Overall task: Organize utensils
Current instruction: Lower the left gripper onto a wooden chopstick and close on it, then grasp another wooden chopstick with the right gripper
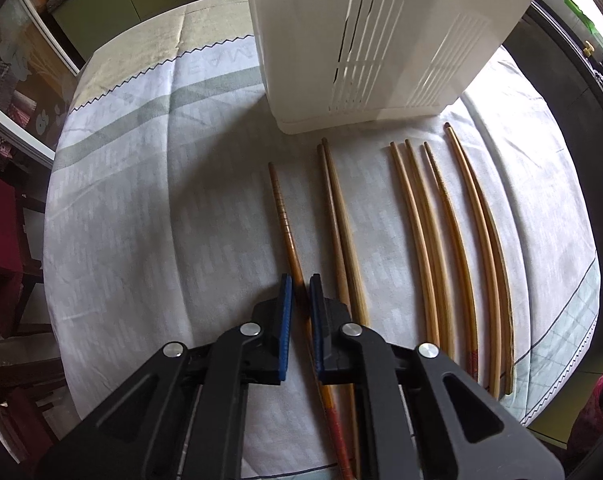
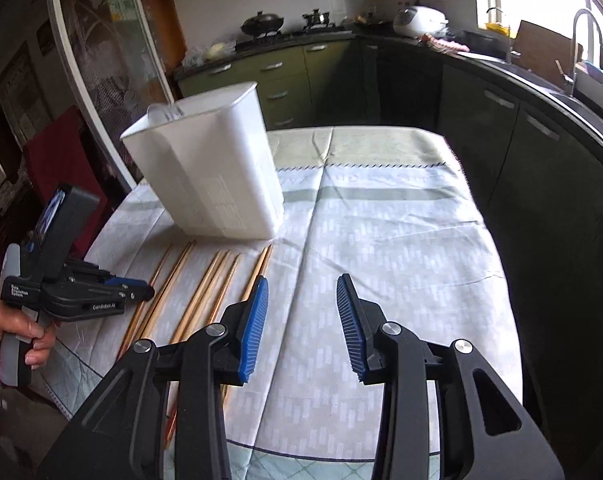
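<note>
Several wooden chopsticks lie side by side on the tablecloth [image 1: 141, 200] in front of a white slotted utensil holder [image 1: 381, 40]. My left gripper [image 1: 300, 284] points steeply down, shut on the leftmost chopstick, a dark brown ridged one [image 1: 283, 216], which runs between its blue pads. A pair of chopsticks [image 1: 341, 220] lies just right of it, and several more [image 1: 441, 240] lie further right. In the right wrist view, the right gripper [image 2: 303, 280] is open over bare cloth, nothing between its fingers, right of the chopsticks [image 2: 205, 288]. The left gripper [image 2: 141, 290] and the hand [image 2: 5, 328] holding it show at the left, the holder [image 2: 209, 176] behind.
The table's near edge [image 2: 321, 456] runs under the right gripper. Dark kitchen cabinets [image 2: 501, 152] with a sink and tap [image 2: 581, 40] line the right side. A red chair [image 1: 1, 220] stands at the table's left. A glass door [image 2: 101, 60] is behind the holder.
</note>
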{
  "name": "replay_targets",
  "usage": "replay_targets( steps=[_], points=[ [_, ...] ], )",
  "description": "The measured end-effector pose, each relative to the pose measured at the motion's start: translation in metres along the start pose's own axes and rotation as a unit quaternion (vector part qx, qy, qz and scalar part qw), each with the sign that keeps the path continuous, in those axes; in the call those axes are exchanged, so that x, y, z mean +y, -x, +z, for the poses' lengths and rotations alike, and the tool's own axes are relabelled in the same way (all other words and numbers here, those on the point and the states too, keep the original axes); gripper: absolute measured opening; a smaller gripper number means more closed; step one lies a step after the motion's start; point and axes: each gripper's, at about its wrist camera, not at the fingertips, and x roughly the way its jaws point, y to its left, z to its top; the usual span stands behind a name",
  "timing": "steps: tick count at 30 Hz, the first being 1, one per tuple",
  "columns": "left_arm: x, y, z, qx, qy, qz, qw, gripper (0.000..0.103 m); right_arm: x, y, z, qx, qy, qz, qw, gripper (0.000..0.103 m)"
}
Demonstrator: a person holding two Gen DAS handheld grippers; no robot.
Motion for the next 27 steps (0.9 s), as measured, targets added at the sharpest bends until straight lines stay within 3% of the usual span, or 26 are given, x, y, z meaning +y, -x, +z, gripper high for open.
replay_targets(
  steps=[2, 4, 9, 12, 21, 27],
  points=[
    [0.002, 0.0, -0.002, 0.0, -0.001, -0.003, 1.0, 0.007, 0.009, -0.02, 0.003, 0.045, 0.012, 0.011, 0.999, 0.036],
    [0.004, 0.002, -0.004, -0.001, -0.003, -0.003, 1.0, 0.007, 0.016, -0.043, 0.005, 0.09, 0.019, 0.016, 0.996, 0.021],
    [0.019, 0.004, -0.01, -0.003, 0.004, -0.006, 1.0, 0.007, 0.022, -0.09, 0.008, 0.176, 0.003, 0.042, 0.984, 0.019],
    [0.024, 0.006, -0.01, -0.005, 0.005, -0.006, 1.0, 0.007, 0.027, -0.1, 0.009, 0.192, 0.001, 0.049, 0.98, 0.019],
    [0.019, 0.006, -0.01, -0.007, -0.011, 0.002, 0.9999, 0.007, 0.047, -0.121, 0.01, 0.229, 0.033, -0.001, 0.973, 0.018],
    [0.014, 0.006, -0.008, 0.012, -0.025, 0.016, 0.9995, 0.008, 0.065, -0.14, 0.02, 0.255, 0.05, -0.043, 0.965, 0.017]
  ],
)
